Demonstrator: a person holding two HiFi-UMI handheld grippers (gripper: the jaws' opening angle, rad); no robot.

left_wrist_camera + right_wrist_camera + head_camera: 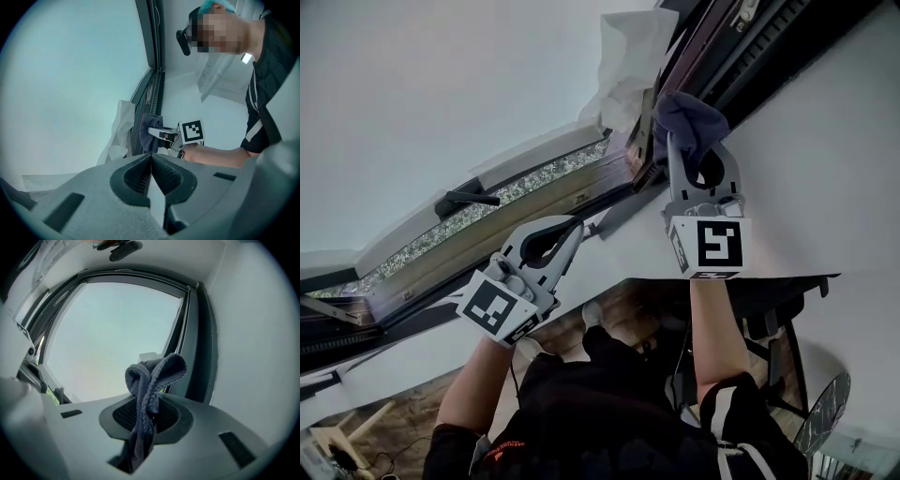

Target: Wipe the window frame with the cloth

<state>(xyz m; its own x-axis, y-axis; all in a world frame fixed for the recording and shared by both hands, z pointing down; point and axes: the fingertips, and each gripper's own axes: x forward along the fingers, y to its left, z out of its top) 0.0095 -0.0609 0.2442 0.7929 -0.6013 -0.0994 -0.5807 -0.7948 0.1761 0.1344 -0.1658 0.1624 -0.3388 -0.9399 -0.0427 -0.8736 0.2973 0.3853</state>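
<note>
At 1 o'clock, at the frame (705, 45): cloth (689, 124), pinched mid-bunch by your right gripper (143, 414). Likely light, soft, floppy; take it bunched. Left gripper (151, 160), 7 o'clock: jaws pressed together, empty.

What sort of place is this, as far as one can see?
Probably a room indoors, beside a window: a dark window frame with a black lever handle, plain white wall around it, and brown wooden floor below. The right gripper holds a blue-grey cloth there.
</note>
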